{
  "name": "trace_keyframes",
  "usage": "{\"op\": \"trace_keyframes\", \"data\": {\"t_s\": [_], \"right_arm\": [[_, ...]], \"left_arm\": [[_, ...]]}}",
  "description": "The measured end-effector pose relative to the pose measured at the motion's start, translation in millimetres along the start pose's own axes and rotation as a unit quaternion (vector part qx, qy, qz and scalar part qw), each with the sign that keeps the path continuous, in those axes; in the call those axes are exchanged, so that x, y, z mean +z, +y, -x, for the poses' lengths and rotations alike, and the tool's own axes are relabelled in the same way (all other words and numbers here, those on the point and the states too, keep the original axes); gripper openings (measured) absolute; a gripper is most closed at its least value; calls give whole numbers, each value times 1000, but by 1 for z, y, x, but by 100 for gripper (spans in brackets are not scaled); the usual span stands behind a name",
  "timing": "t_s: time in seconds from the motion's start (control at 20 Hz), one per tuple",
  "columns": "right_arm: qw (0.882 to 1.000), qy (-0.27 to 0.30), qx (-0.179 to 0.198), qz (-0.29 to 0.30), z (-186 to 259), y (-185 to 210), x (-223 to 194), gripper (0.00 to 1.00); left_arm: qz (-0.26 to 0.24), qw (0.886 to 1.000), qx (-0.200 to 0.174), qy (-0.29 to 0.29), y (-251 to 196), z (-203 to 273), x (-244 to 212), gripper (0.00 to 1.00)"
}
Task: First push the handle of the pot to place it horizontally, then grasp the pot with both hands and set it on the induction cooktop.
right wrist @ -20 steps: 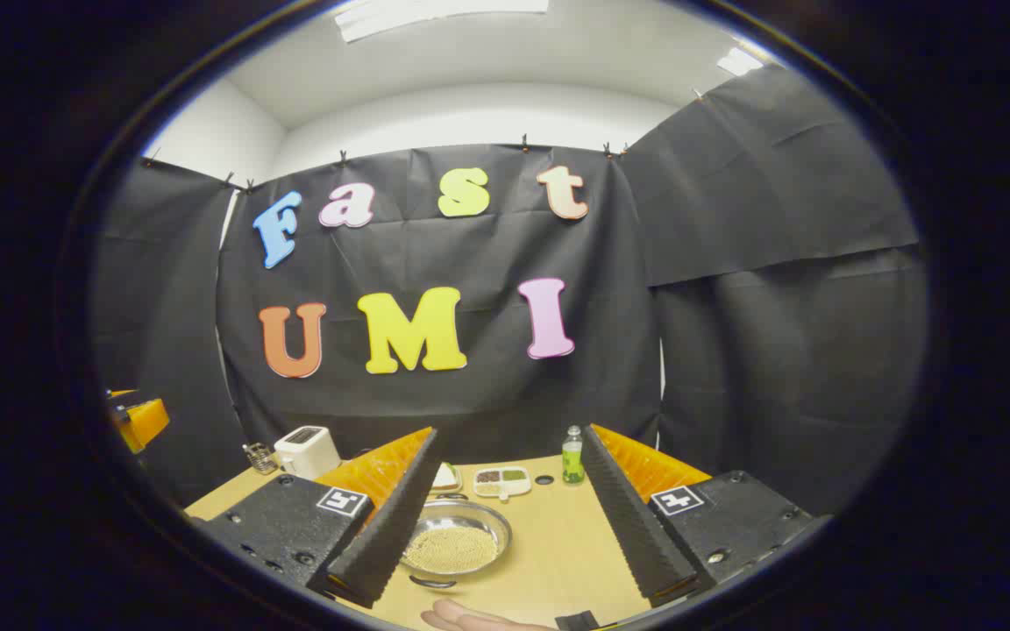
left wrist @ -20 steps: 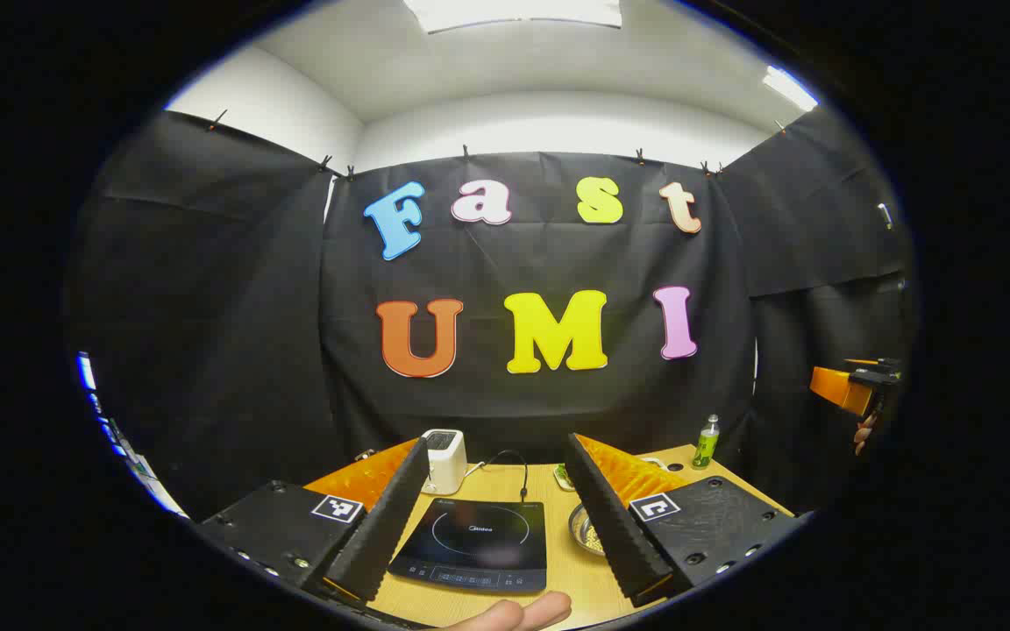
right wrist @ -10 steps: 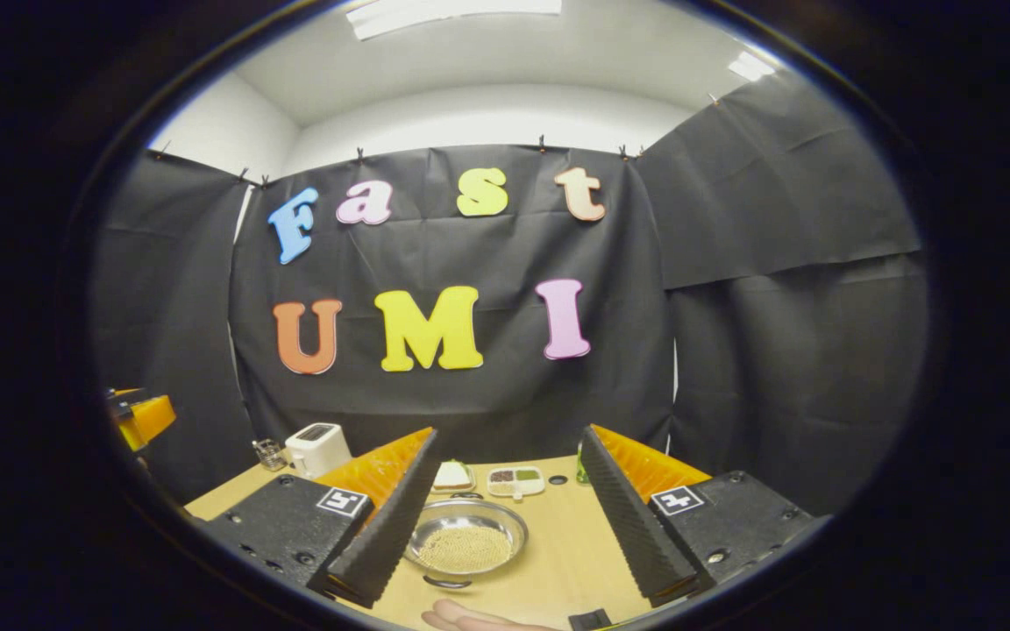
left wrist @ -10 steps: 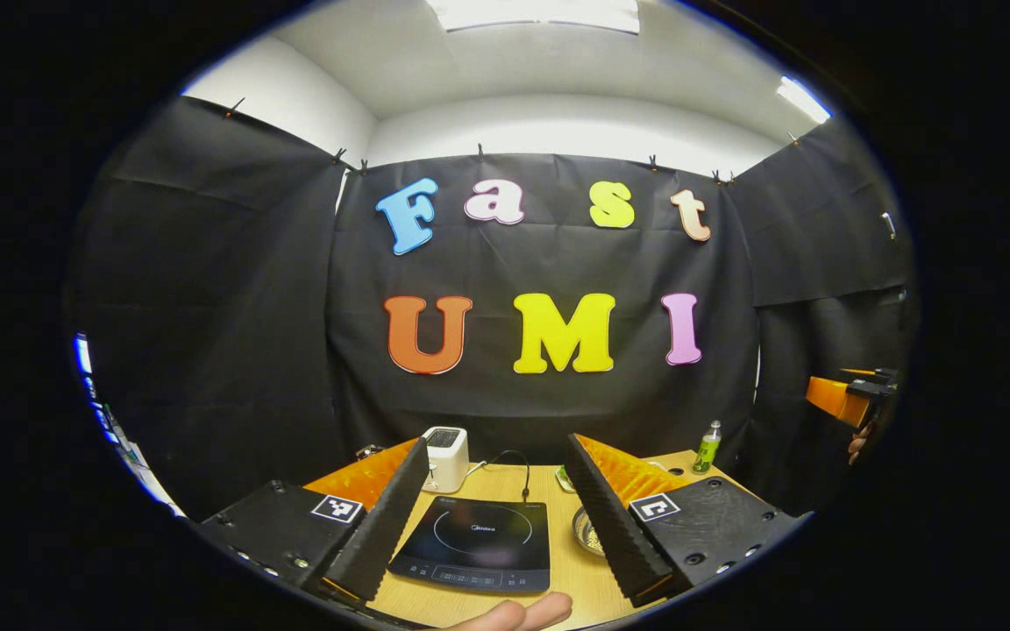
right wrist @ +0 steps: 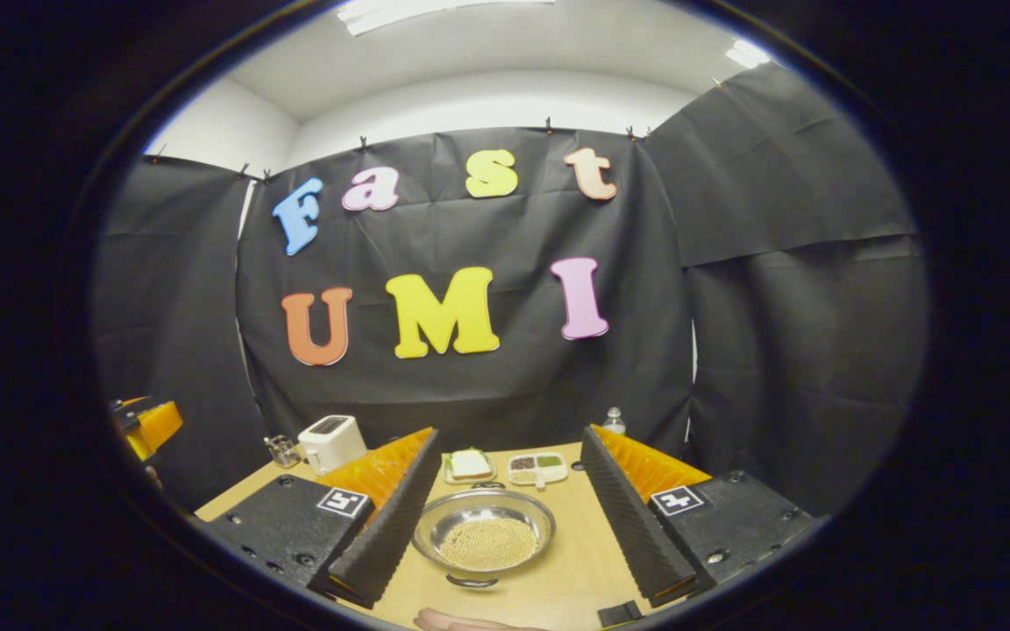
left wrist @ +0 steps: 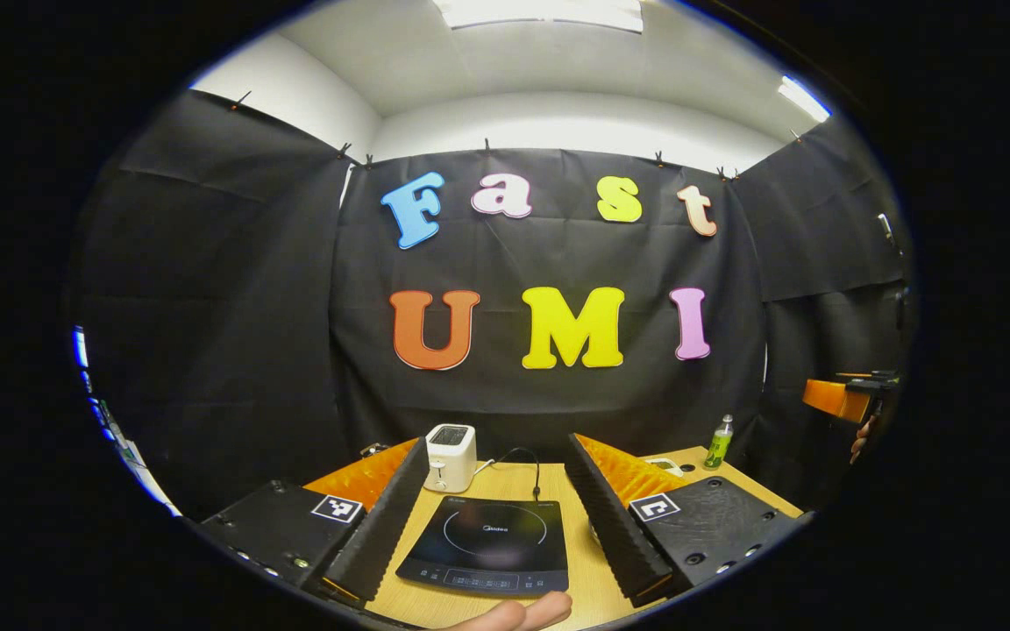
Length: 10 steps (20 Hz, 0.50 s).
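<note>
The pot (right wrist: 483, 536), a shallow metal bowl with pale grains in it, is seen on the table (right wrist: 558, 578) in the right gripper view, framed between the fingers of the right gripper (right wrist: 505, 535), whose jaws are spread wide and touch nothing. A dark handle at the pot's near rim is seen pointing toward the camera; its shape is hard to make out. In the left gripper view the cooktop (left wrist: 487, 545) lies flat on the table between the fingers of the left gripper (left wrist: 496, 535), likewise held wide apart and empty, with nothing pinched. The pot's rim is barely seen there, hidden behind the right-hand finger. Behind the cooktop a toaster (left wrist: 450, 457) is stood, with a cable running past it. A green bottle (left wrist: 718, 443) is seen near the table's far right edge. In the right gripper view a small dish (right wrist: 469, 465) and a divided tray (right wrist: 537, 466) are set behind the pot, just beside each other; the bottle is mostly hidden by a finger. A fingertip (left wrist: 518, 613) is cut off at the lower edge of the left gripper view.
</note>
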State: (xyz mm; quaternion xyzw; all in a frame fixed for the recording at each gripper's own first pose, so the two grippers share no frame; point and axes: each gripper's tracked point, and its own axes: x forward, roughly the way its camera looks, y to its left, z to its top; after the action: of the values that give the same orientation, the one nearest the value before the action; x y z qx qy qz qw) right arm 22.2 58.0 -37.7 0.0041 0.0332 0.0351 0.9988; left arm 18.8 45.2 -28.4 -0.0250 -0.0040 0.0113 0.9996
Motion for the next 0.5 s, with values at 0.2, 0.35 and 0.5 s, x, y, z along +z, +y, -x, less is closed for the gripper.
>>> {"op": "trace_keyframes", "data": {"t_s": [0.2, 0.35, 0.5], "right_arm": [[999, 27, 16, -10, -9, 16, -20, 89], [998, 52, 27, -15, -18, 28, -41, 67], [996, 78, 38, -5, -30, 42, -65, 51]], "left_arm": [[8, 1000, -4, -4, 3, 5, 0, 95], [1, 1000, -9, -8, 1, 8, -1, 95], [-3, 1000, -7, -14, 4, 11, 0, 95]]}}
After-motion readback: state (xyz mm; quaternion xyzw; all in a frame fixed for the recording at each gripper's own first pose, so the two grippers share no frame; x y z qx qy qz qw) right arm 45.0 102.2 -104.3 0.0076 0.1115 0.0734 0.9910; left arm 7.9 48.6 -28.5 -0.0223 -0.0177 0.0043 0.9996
